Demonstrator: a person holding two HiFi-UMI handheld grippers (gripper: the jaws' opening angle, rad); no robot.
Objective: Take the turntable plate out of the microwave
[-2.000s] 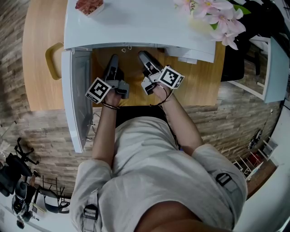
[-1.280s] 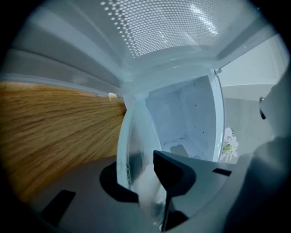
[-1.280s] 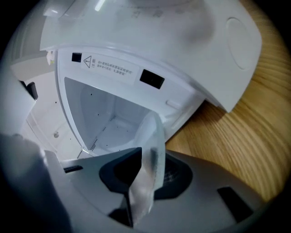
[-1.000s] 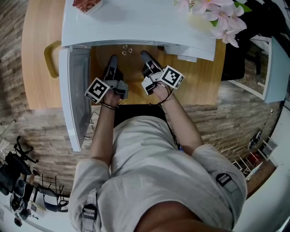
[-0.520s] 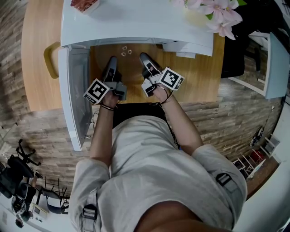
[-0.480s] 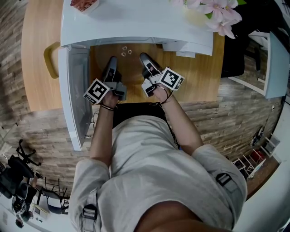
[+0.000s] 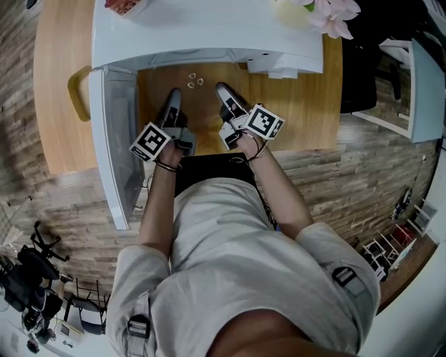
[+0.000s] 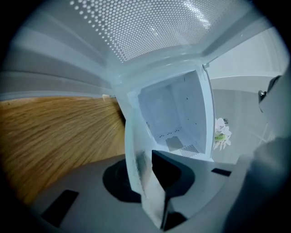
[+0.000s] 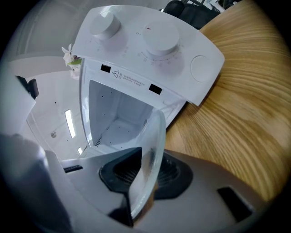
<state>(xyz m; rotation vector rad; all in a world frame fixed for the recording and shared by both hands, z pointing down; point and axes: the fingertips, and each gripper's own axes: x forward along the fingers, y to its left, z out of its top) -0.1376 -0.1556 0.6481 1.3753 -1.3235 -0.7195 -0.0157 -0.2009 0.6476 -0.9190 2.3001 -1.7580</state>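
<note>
The clear glass turntable plate (image 7: 196,82) hangs over the wooden table in front of the open white microwave (image 7: 209,35); in the head view only its small centre bumps show. My left gripper (image 7: 173,95) is shut on its left rim and my right gripper (image 7: 221,89) on its right rim. In the left gripper view the rim (image 8: 138,173) stands on edge between the jaws of the left gripper (image 8: 152,193). In the right gripper view the curved rim (image 9: 153,145) is pinched in the right gripper (image 9: 138,184), with the empty cavity (image 9: 113,118) behind it.
The microwave door (image 7: 111,139) stands swung open at the left, next to my left hand. The control panel with two knobs (image 9: 150,41) is right of the cavity. Pink flowers (image 7: 327,14) and a red dish (image 7: 124,5) are on top. The wooden table (image 7: 300,104) extends to the right.
Both grippers have drawn the plate back a little from the microwave mouth: its centre bumps, first at the microwave's front edge, now sit farther out over the table.
</note>
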